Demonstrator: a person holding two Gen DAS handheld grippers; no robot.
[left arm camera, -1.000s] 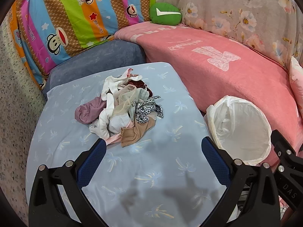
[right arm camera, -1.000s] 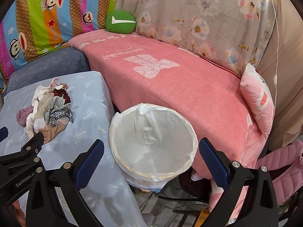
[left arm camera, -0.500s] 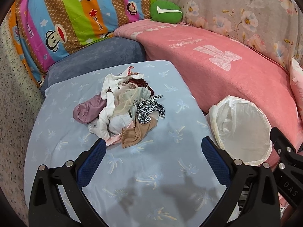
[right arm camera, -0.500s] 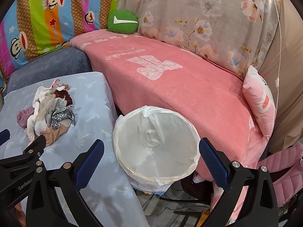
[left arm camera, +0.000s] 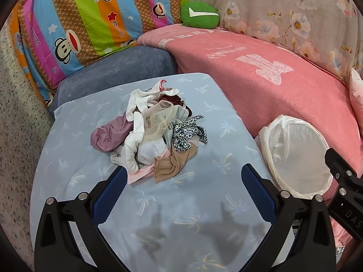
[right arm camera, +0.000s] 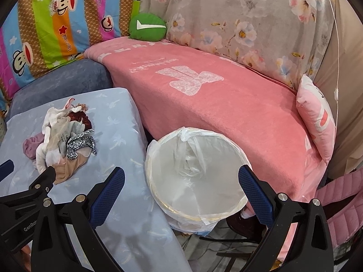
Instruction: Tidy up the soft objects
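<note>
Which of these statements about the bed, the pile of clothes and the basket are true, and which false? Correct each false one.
1. The pile of clothes lies on the blue sheet. True.
2. The left gripper is shut on a sock. False: it is open and holds nothing.
3. The basket has a plastic liner. True.
4. Clothes fill the basket. False: only the liner shows inside.
5. The right gripper is open. True.
</note>
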